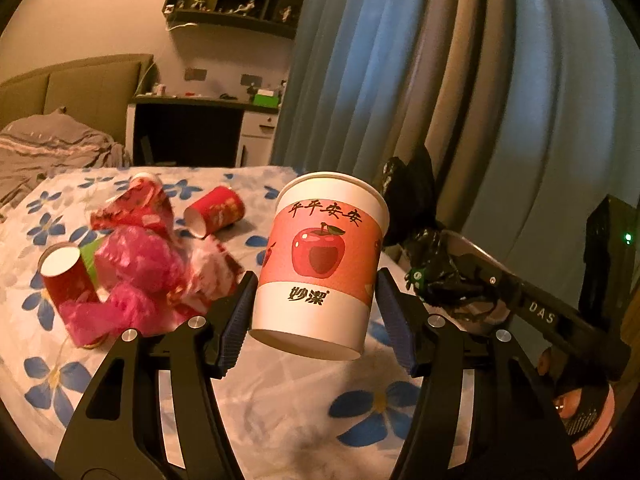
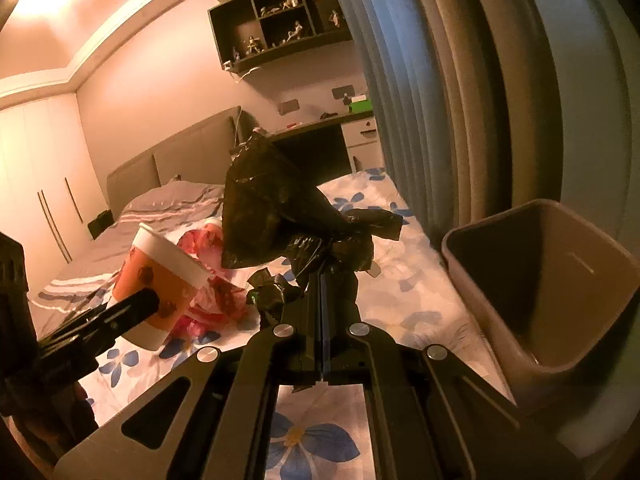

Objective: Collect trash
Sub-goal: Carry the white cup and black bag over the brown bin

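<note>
In the left wrist view, a white paper cup with a red band and a printed red apple (image 1: 320, 264) is held upright, slightly tilted, between the ridged blue pads of the left gripper (image 1: 316, 312), clear of the bedsheet with blue flowers (image 1: 360, 408) below it. The pads press on the cup's lower sides. To the left on the sheet lies a heap of trash: a crumpled pink plastic bag (image 1: 136, 280), torn red wrapping paper (image 1: 136, 208), a small red paper cup lying on its side (image 1: 216, 212) and another red paper cup tilted at the heap's near edge (image 1: 66, 276). At the right edge the other gripper's black body (marked with white letters) is seen with a crumpled black plastic trash bag (image 1: 436, 268) at its tip, in front of blue-grey curtains (image 1: 480, 80).

In the right wrist view, the right gripper (image 2: 322, 280) is seen with its fingers fully together, pinching a bunched part of the black plastic bag (image 2: 272, 208), which stands up above the tips. The apple cup (image 2: 160, 280) is seen at the left, clamped by the left gripper over the bed. A brown plastic waste bin (image 2: 552, 280), open-topped and tilted in this view, stands beside the bed at the right.
</note>
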`<state>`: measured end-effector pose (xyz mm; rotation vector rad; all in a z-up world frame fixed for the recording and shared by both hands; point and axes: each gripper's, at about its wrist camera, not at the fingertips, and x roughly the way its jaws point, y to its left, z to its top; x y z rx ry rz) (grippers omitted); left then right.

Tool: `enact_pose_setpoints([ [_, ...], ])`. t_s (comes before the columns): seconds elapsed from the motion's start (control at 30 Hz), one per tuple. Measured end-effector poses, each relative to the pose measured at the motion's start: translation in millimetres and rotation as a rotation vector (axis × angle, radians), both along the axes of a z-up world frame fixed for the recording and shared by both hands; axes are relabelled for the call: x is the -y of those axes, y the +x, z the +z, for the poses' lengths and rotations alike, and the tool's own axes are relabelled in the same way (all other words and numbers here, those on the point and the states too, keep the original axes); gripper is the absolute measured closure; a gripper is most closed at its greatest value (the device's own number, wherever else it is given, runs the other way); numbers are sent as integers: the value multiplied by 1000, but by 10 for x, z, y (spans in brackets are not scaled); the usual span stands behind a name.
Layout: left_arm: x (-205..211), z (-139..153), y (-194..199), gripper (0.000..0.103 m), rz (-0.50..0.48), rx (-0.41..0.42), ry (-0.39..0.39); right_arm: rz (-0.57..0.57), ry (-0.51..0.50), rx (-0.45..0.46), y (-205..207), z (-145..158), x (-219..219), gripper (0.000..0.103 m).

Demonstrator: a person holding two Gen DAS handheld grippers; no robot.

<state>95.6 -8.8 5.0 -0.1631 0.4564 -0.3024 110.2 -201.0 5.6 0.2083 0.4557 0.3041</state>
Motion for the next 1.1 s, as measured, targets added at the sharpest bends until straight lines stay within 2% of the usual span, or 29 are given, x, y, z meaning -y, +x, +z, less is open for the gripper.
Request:
enact_pose_setpoints([
  [0.3,325,64,149,44,-49,3,28,-62,0,29,-41,58,294,102],
  [0.63,849,132,397,44,-140,14,45,-184,-2,58,-53,105,761,102],
  [1.1,1612,131,778,44,-252,25,47,-305,-18,47,89,-10,1237,102],
])
